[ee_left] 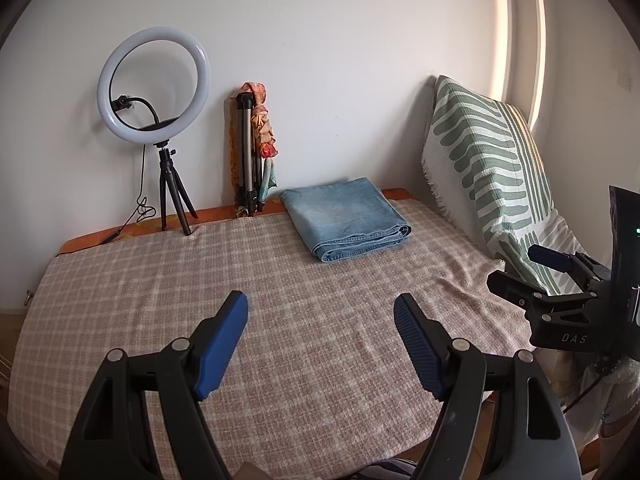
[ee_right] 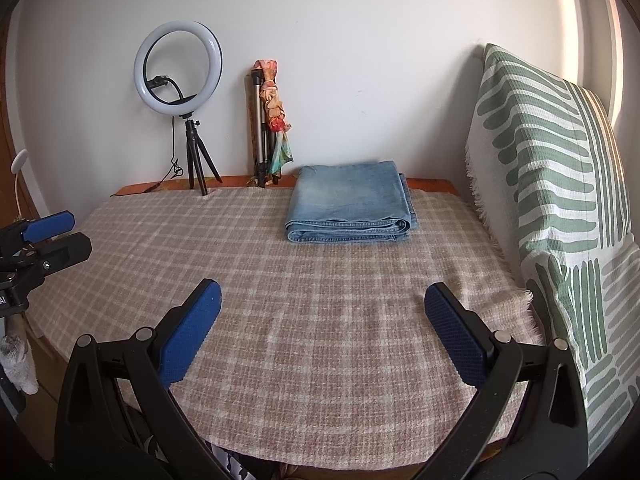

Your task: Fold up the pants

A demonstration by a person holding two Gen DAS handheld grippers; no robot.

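Hovering spread and empty, both grippers (left [ee_left: 320,316], right [ee_right: 322,308]) are risking snagging the folded jeans [ee_right: 350,202] at upper center, undoing them.

Your right gripper [ee_left: 560,280] cut off by the left view's right edge, your left gripper [ee_right: 40,240] by the right view's left edge, folded metal tripod [ee_right: 260,132] partly hidden behind an orange patterned cloth [ee_right: 274,116], green-striped white cushion [ee_right: 560,200] running out of frame
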